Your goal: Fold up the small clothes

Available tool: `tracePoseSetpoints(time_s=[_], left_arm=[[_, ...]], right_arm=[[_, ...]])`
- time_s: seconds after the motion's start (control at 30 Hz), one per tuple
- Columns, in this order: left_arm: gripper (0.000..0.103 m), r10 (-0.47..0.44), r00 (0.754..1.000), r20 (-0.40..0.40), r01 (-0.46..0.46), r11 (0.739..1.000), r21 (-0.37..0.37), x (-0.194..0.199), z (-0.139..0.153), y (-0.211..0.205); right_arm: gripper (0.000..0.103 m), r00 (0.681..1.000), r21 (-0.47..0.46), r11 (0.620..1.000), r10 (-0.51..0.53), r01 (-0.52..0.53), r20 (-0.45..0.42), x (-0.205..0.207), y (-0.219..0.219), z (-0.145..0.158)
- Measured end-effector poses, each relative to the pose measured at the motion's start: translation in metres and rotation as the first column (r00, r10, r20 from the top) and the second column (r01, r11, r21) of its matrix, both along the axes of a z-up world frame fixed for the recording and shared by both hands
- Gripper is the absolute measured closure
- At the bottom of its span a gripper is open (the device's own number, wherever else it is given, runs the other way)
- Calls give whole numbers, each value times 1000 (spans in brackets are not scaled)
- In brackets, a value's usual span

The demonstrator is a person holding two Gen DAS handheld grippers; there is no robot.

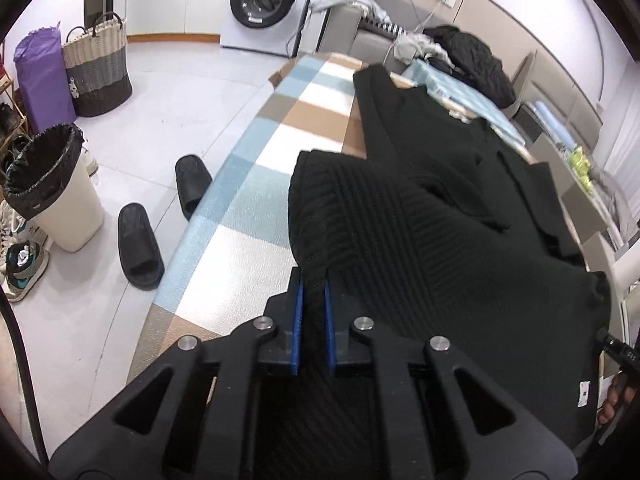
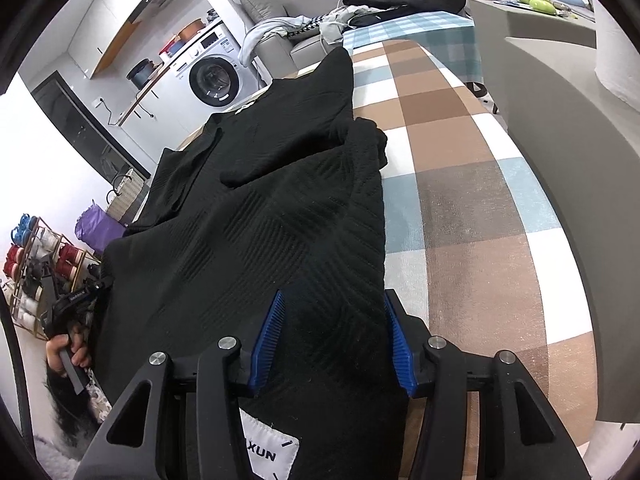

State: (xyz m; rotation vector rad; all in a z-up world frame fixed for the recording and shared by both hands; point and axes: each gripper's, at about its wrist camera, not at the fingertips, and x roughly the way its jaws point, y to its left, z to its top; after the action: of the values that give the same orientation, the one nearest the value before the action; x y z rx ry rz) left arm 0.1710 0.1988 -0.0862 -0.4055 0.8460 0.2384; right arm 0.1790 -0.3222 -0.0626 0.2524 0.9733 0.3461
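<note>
A black ribbed knit garment [image 1: 420, 208] lies spread along the checked tablecloth [image 1: 248, 216], one sleeve folded across its body. My left gripper [image 1: 314, 284] is shut on the garment's near left edge, with a ridge of knit pinched between the blue pads. In the right wrist view the same garment [image 2: 260, 200] runs away from me over the tablecloth [image 2: 460, 200]. My right gripper [image 2: 334, 300] stands open over the garment's near right edge. Fabric lies between and under its fingers, unsqueezed. A white label [image 2: 272, 452] shows at the hem just below.
On the floor left of the table are two black slippers [image 1: 140, 248], a lined bin [image 1: 52, 184], a woven basket [image 1: 98, 68] and a washing machine [image 1: 264, 0]. A sofa with piled clothes [image 1: 468, 60] lies beyond the table's far end. A hand [image 2: 64, 352] grips the other tool.
</note>
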Motion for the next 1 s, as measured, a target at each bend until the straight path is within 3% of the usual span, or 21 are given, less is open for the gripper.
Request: tracePoseSetpoints(time_s=[0.17, 0.2, 0.27, 0.3, 0.47, 0.6, 0.77, 1.0], left_arm=[[97, 6, 998, 65, -6, 1000, 1, -17, 17, -4], [97, 7, 997, 78, -7, 1000, 1, -21, 20, -5], [98, 8, 995, 100, -8, 1000, 5, -28, 26, -8], [98, 8, 993, 114, -8, 1000, 6, -31, 30, -9], [98, 9, 982, 189, -10, 1000, 8, -48, 53, -13], [98, 8, 973, 232, -12, 1000, 16, -52, 71, -16], [98, 18, 971, 239, -24, 1000, 20, -32, 79, -10], [98, 49, 983, 175, -51, 999, 6, 34, 61, 8]], right_arm=[[55, 1000, -29, 1000, 0, 1, 22, -8, 2, 1], [61, 999, -35, 999, 0, 1, 34, -11, 3, 2], [94, 997, -61, 998, 16, -12, 76, -16, 8, 5], [97, 995, -70, 997, 22, -15, 98, -18, 9, 7], [98, 959, 20, 1000, -20, 15, 284, -28, -3, 42], [98, 933, 95, 994, -85, 55, 349, -22, -12, 64], [98, 921, 143, 982, -167, 124, 352, 5, -17, 74], [98, 939, 122, 972, -229, 203, 258, 63, -7, 60]])
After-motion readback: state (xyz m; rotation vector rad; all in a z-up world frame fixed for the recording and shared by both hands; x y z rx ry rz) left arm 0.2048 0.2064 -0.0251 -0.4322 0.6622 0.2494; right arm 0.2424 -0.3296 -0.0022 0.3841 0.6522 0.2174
